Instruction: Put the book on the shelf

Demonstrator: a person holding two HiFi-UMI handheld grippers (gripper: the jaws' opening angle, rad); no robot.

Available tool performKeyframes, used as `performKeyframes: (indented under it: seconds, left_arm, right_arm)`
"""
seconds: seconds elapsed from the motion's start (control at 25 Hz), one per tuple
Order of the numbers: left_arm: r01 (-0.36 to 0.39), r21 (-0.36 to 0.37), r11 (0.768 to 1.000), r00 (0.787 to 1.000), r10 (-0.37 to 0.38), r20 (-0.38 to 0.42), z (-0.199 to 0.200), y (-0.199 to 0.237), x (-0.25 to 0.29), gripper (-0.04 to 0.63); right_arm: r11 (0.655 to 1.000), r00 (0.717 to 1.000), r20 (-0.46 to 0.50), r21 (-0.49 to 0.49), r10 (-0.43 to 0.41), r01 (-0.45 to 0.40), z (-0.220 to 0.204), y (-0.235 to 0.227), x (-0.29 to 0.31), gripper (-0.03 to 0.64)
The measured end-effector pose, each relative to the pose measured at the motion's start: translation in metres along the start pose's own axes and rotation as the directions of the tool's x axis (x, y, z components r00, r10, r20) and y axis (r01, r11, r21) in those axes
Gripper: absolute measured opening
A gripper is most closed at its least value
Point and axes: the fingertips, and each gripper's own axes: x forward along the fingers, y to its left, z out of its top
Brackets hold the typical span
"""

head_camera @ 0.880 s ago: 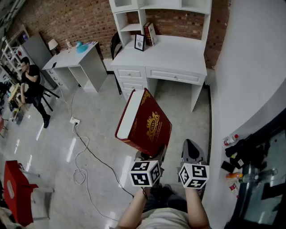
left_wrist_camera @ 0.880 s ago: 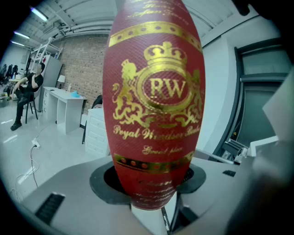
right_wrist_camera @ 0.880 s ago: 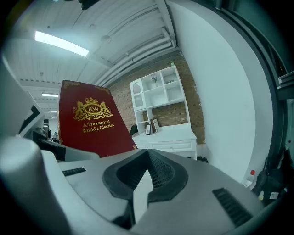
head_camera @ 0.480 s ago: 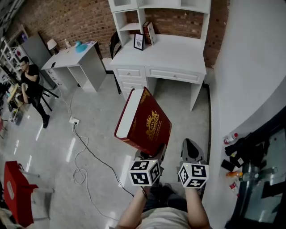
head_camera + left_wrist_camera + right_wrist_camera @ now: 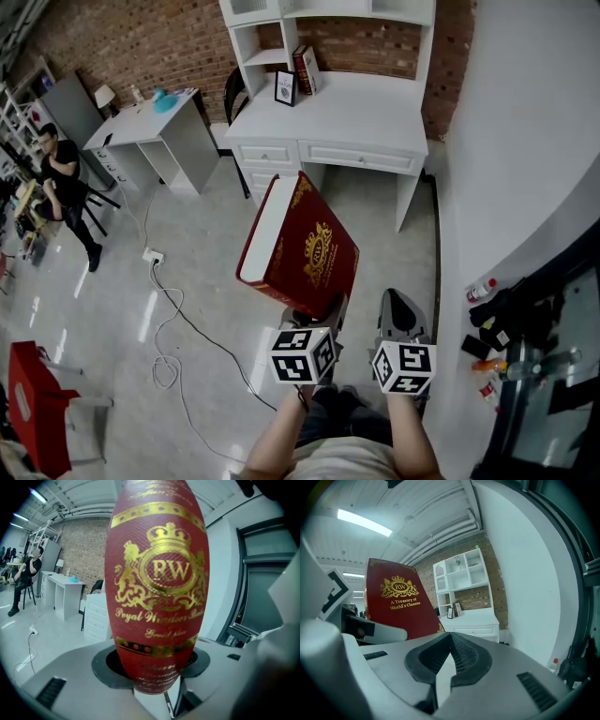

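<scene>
Head view: your left tool (image 5: 322, 321) grips the one red book (image 5: 305, 248) by its bottom edge, above the floor (image 5: 202, 272); your right tool (image 5: 401, 314) is closed, empty. Beyond, two books (image 5: 304, 69) and one frame (image 5: 285, 87) stand on the tabletop (image 5: 366, 112).

Dark red book (image 5: 309, 253) with gold crest — white desk (image 5: 366, 108), red-brick wall (image 5: 141, 37).

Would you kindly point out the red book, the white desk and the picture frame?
red book (image 5: 314, 253): head view, gold crest on its cover.
white desk (image 5: 361, 112): head view, bare desktop.
picture frame (image 5: 285, 87): head view, middle of its front.
</scene>
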Motion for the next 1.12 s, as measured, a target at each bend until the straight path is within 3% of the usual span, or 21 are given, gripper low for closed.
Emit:
performKeyframes:
  seconds: [0.6,1.12]
  left_arm:
    - [-0.032,-0.012,0.999,0.999,0.031,-0.036,-0.020,-0.011,0.028,0.241]
    - [-0.024,-0.008,1.000,0.999,0.024,-0.036,0.024,0.033,0.095,0.242]
  right_arm:
    - [0.999,0.998,-0.044,-0.011,0.047,-0.048,-0.016,-0.022,0.014,0.017]
    - [0.999,0.999,-0.034,-0.031,0.036,-0.037,0.007,-0.022,0.104,0.017]
